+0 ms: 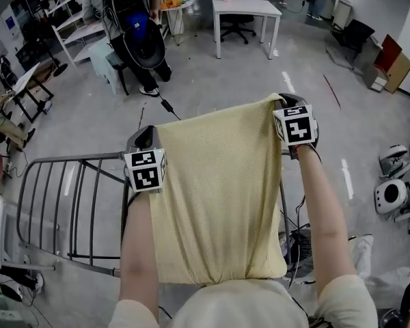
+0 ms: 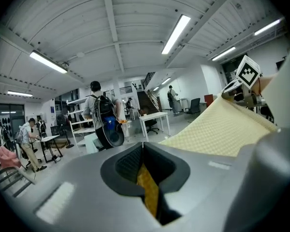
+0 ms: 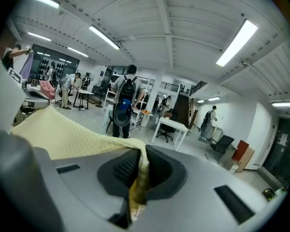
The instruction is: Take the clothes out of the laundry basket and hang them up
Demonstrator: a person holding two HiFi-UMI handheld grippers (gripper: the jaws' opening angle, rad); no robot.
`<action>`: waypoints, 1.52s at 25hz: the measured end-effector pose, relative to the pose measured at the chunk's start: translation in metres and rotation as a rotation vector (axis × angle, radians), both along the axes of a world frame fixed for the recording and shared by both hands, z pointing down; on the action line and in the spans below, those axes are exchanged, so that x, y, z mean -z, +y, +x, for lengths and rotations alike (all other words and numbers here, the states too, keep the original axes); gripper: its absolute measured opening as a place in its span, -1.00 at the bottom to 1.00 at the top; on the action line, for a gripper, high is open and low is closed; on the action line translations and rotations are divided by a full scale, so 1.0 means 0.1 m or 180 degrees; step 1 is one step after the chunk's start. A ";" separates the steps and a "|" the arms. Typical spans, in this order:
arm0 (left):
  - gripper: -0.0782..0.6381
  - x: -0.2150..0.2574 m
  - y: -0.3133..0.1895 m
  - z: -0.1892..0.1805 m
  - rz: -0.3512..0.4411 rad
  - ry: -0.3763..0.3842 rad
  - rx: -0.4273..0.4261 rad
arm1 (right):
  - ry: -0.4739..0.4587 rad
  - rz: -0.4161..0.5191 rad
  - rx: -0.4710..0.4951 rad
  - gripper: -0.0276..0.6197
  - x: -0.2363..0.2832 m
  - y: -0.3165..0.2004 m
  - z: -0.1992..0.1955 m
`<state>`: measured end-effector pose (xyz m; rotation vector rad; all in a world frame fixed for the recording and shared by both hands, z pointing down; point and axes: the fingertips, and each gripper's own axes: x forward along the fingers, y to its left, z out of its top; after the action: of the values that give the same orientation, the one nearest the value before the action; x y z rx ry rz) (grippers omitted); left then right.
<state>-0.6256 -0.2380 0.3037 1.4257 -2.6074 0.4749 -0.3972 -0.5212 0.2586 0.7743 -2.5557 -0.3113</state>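
I have the pale yellow waffle-textured cloth (image 1: pixel 219 190) spread flat between both tools, and it fills the centre of the head view. My left gripper (image 2: pixel 144 178) is clamped on one top corner of it. In the left gripper view the two dark ribbed pads are pressed together at the lower middle of the frame, with a narrow strip of yellow fabric pinched between them. My right gripper (image 3: pixel 137 180) is closed on the opposite top corner. There the fabric bunches into the slot between the pads and runs off toward the left of that frame. In the head view the left grip sits at centre left and the right one a little higher at centre right, so the cloth's top edge slopes up to the right. The rest of the cloth falls toward the bottom of the frame between my forearms. A dark grey metal drying rack with parallel bars (image 1: pixel 61 203) occupies the lower left, its frame passing behind the cloth's left side. At upper centre stands a white rectangular table (image 1: pixel 246 7). A person wearing a black backpack (image 1: pixel 133 26) is at upper left.
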 end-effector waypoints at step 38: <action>-0.21 -0.90 0.36 0.85 -0.0206 0.1320 -0.0470 | 0.0082 -0.1116 0.0137 -0.50 -1.33 1.03 0.20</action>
<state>-0.5405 -0.2019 0.3938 1.5133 -2.1555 0.2426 -0.3769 -0.4187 0.3915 0.5787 -2.5066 0.1129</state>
